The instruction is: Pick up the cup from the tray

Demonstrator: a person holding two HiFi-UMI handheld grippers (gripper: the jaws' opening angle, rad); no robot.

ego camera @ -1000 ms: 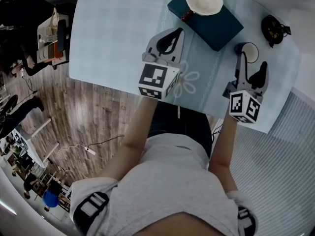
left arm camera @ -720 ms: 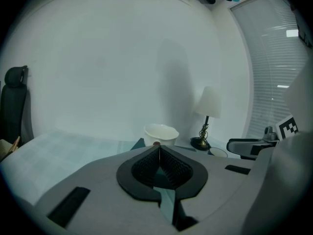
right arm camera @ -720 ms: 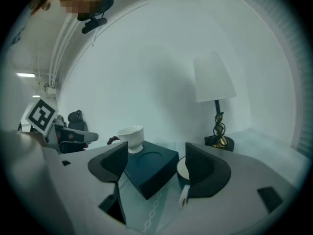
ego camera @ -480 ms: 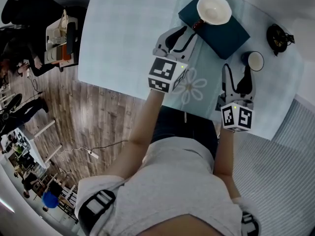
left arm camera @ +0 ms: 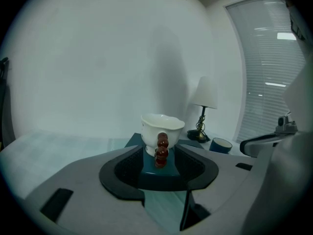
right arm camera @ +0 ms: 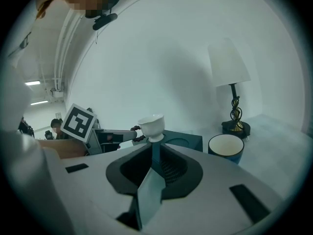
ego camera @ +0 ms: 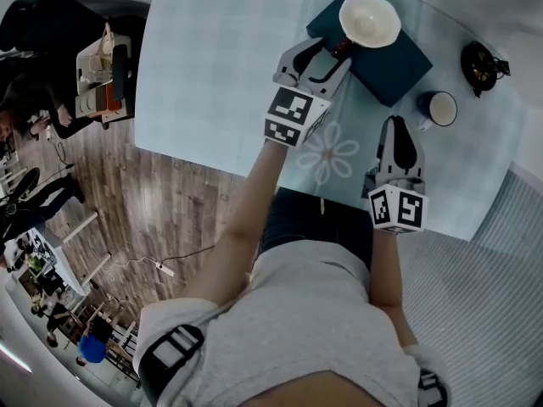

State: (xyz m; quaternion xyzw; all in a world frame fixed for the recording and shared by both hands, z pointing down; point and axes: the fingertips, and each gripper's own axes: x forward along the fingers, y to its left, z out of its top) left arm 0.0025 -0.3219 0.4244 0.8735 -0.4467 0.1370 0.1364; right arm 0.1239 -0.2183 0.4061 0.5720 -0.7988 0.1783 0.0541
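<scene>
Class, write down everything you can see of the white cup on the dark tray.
The white cup looks ceramic, with a wavy rim, a narrow foot and a handle of stacked dark red beads. It appears empty and stands upright on the dark teal tray, with its handle turned toward the left gripper. That gripper's jaws, which have just been opening, stand apart with the handle in line between them. No pad presses on it.

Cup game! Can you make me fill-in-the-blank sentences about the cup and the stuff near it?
The white cup stands on a dark ___. Its handle is made of red ___. The mug is white inside and ___ outside.
Missing words: tray, beads, blue.
</scene>
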